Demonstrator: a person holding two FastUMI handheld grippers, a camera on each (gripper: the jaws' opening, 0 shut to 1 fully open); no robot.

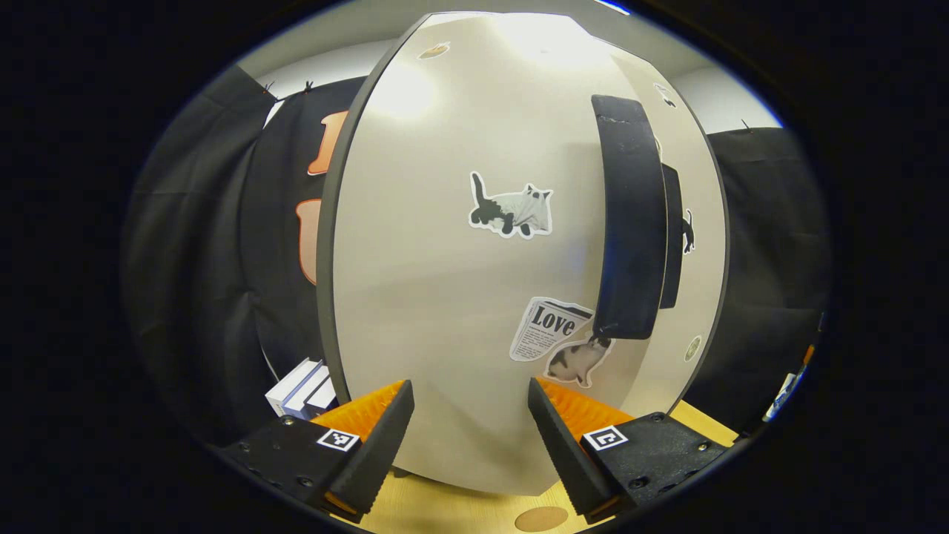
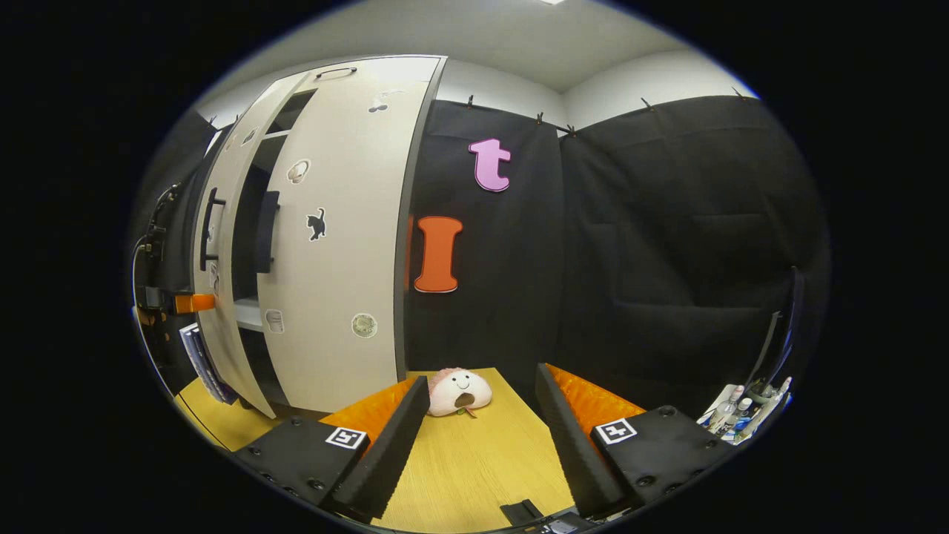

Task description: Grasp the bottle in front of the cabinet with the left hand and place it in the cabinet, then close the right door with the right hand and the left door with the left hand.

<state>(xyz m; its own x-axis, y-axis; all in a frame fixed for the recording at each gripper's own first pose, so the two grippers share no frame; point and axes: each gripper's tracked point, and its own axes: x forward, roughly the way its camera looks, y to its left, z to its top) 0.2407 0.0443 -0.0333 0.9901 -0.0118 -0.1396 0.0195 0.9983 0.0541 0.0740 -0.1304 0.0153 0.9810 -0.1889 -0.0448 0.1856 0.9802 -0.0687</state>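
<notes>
Left gripper view: my left gripper (image 1: 470, 423) faces the left door (image 1: 460, 297) of the cabinet head on, fingers spread with nothing between them, their tips close to the panel; I cannot tell whether they touch it. The door's dark vertical handle (image 1: 630, 222) runs along its right side, above and to the right of the gripper. A cat sticker (image 1: 511, 211) sits mid-panel, left of the handle. The wooden table (image 1: 445, 508) lies below the door's bottom edge. I see no bottle in front of the cabinet, so I judge it is already inside, though the shelf is hidden from here.

Handling: the door looks like a stiff, smooth, light panel on hinges. It should swing with a flat push near the handle edge, where leverage is best; the smooth face may let a finger slide.

Right gripper view: my right gripper (image 2: 480, 415) hangs over the table (image 2: 474, 460), well to the right of the cabinet, spread and empty. The right door (image 2: 348, 245) looks close to shut; the left door (image 2: 222, 245) stands ajar with a dark gap between them. A plush toy (image 2: 460, 391) rests on the table to the right of the cabinet's base. I judge closing the left door is the step in hand.
</notes>
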